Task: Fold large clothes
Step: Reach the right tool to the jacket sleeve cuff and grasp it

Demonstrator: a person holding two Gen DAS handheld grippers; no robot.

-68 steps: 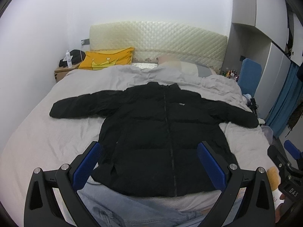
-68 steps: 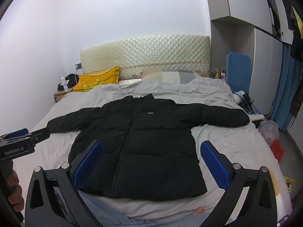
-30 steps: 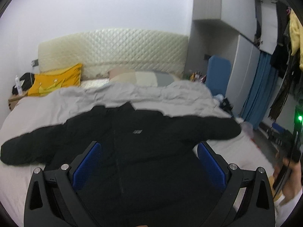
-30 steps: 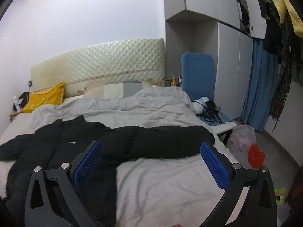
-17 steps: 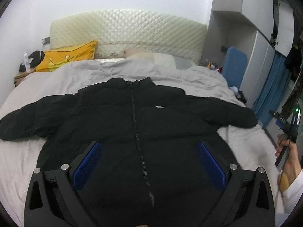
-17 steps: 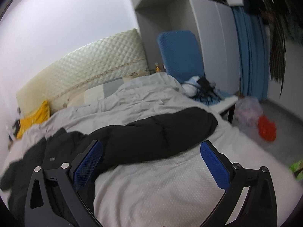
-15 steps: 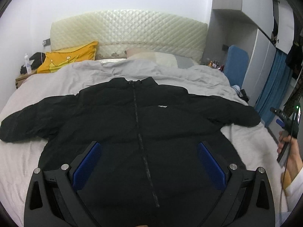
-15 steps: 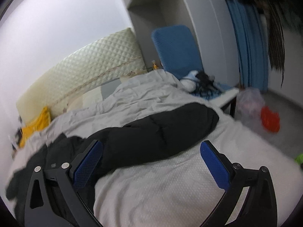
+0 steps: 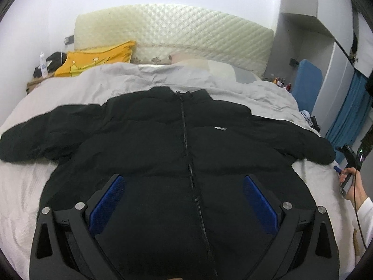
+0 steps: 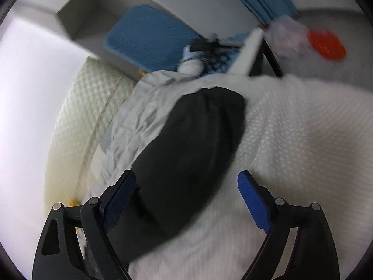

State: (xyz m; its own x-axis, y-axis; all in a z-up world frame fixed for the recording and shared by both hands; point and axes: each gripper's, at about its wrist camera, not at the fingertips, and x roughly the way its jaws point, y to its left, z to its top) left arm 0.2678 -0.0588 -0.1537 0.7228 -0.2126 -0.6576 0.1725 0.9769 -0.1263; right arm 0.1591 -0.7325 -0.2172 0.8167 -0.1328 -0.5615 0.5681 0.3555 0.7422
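A black puffer jacket (image 9: 186, 154) lies flat and zipped on the bed (image 9: 30, 182), both sleeves spread out. My left gripper (image 9: 184, 186) is open and empty, hovering over the jacket's lower front. My right gripper (image 10: 186, 186) is open and empty, rolled sideways, close above the jacket's right sleeve (image 10: 193, 149), with the cuff end lying ahead between the fingers. In the left wrist view the right gripper (image 9: 349, 161) shows at the far right, just past the sleeve end, held in a hand.
A quilted headboard (image 9: 177, 30), a yellow cushion (image 9: 95, 58) and a grey duvet (image 9: 144, 79) are at the bed's head. A blue chair (image 10: 149, 37), a side table (image 10: 249, 53) and bags (image 10: 326, 44) stand beside the bed's right edge.
The right gripper has swung right, dropped close over the right sleeve end and rolled sideways. The left gripper has moved slightly lower and closer over the jacket front. Both stay open.
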